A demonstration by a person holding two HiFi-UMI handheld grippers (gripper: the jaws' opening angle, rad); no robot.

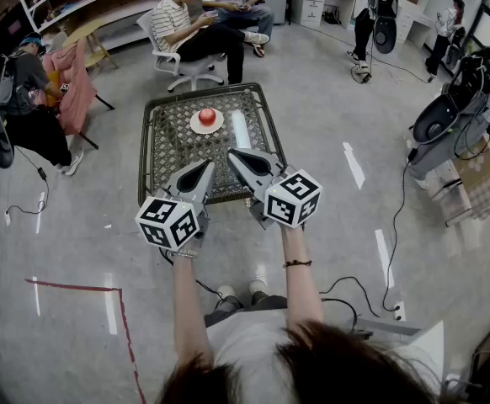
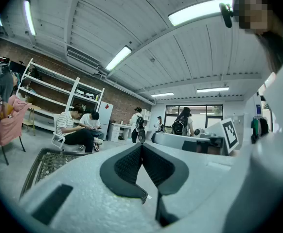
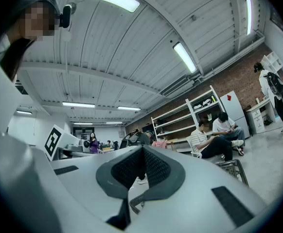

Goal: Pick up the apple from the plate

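so, the apple (image 1: 207, 116) sits on the plate (image 1: 194, 125).
left gripper (image 1: 207, 165) and right gripper (image 1: 232, 153) hang short of the plate, jaws together, empty.

In the head view the left gripper (image 1: 208, 167) and right gripper (image 1: 231, 154) cover the near edge of the table (image 1: 154, 141). A pale strip (image 1: 241, 129) beside the plate (image 1: 196, 127) is too small to identify. Each gripper view shows only a table corner past its own body.
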